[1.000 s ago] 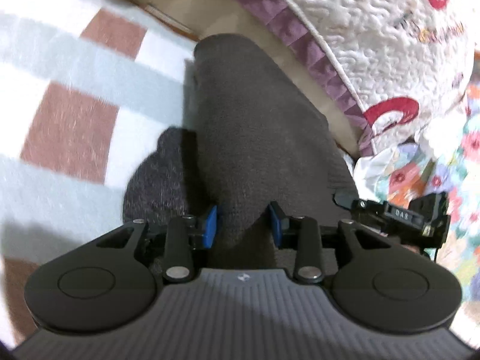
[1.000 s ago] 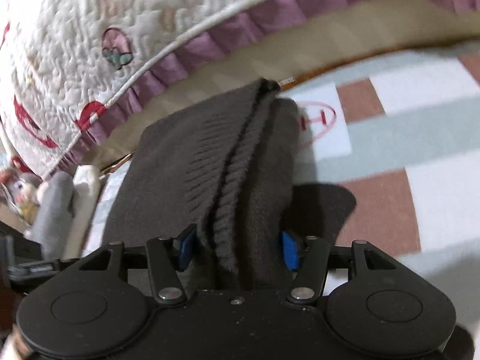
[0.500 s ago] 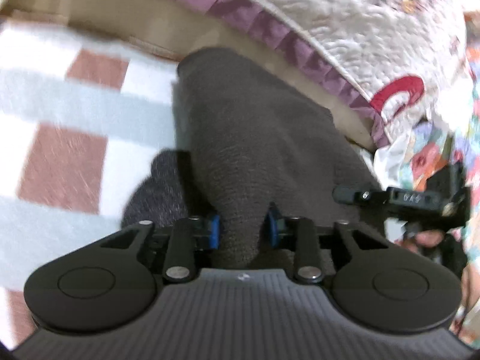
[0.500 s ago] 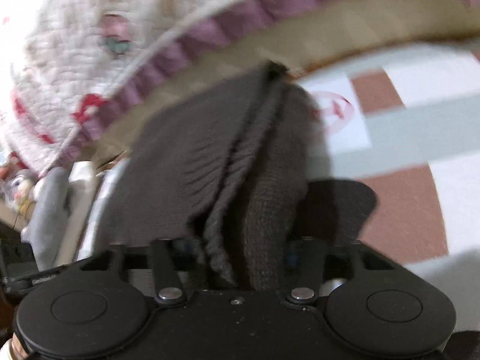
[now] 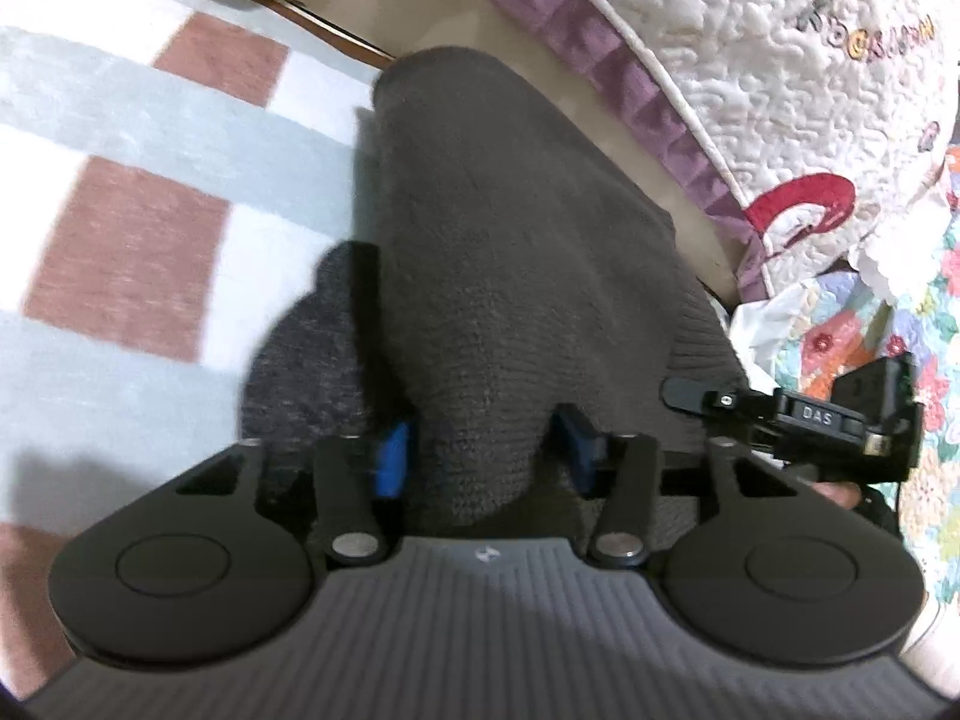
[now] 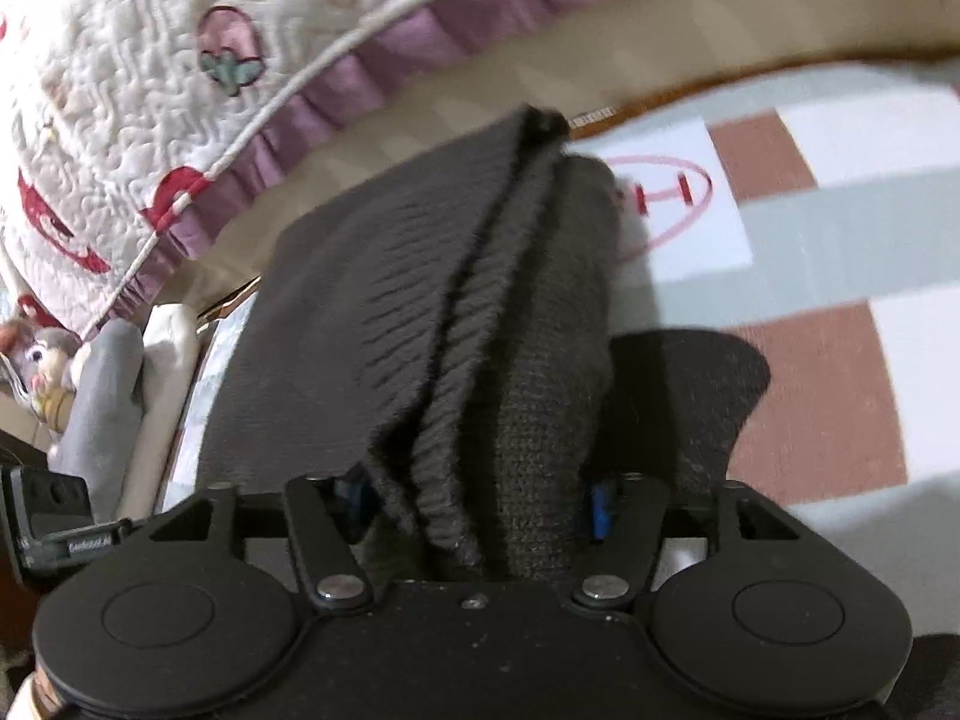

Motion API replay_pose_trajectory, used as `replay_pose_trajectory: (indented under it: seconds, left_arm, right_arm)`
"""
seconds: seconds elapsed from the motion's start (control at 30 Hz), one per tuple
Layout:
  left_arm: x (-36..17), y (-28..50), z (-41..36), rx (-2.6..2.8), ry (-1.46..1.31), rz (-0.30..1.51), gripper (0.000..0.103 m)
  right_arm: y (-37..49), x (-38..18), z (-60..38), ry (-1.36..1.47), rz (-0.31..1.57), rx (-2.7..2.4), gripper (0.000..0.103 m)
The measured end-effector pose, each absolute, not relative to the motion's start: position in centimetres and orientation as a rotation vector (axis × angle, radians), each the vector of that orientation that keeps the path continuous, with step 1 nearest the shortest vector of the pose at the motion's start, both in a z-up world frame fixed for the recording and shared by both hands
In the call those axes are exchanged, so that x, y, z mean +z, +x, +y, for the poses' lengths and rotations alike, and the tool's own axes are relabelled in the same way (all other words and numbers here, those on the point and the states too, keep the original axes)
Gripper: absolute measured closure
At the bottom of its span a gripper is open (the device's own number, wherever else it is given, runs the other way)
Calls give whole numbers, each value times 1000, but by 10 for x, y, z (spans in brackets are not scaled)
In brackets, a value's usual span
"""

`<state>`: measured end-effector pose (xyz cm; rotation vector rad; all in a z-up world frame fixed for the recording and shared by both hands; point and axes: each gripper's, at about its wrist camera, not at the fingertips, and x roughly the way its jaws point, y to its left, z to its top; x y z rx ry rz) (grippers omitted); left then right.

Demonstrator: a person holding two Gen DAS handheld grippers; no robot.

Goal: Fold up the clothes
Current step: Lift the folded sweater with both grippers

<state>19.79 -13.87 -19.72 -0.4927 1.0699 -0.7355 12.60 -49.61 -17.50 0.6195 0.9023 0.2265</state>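
A dark grey knitted garment (image 5: 510,252) hangs folded between both grippers above a checked blanket (image 5: 120,228). My left gripper (image 5: 480,450) is shut on one end of it, the knit bunched between the blue pads. My right gripper (image 6: 480,498) is shut on the other end, where ribbed hem layers (image 6: 456,348) stack together. The garment (image 6: 372,300) stretches away toward a quilt. The right gripper's body also shows in the left wrist view (image 5: 840,420).
A white quilt with a purple ruffle (image 5: 750,60) lies beyond the garment, over a beige edge (image 6: 660,42). A flowered cloth (image 5: 888,348) is at right. A plush toy (image 6: 48,360) and grey fabric (image 6: 102,408) sit at the left.
Both grippers have kept their hold on the garment. The views swung and shook slightly, then came back close to where they were; the garment hangs much the same.
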Motion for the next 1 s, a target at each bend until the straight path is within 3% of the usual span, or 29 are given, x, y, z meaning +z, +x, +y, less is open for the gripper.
replay_pose_trajectory:
  seconds: [0.13, 0.2, 0.33, 0.63, 1.0]
  left_arm:
    - [-177, 186, -145, -714, -366, 982, 73]
    - [-160, 177, -150, -700, -251, 930, 77]
    - [-130, 151, -153, -652, -65, 830, 78]
    - [-83, 115, -122, -633, -98, 686, 79]
    - [-58, 85, -83, -643, -184, 725, 79]
  right_arm:
    - [122, -177, -491, 619, 858, 252, 53]
    - [114, -160, -483, 605, 821, 249, 56]
    - [103, -126, -457, 546, 780, 280, 58]
    - [58, -66, -411, 481, 663, 328, 58]
    - [40, -13, -375, 417, 689, 380, 59]
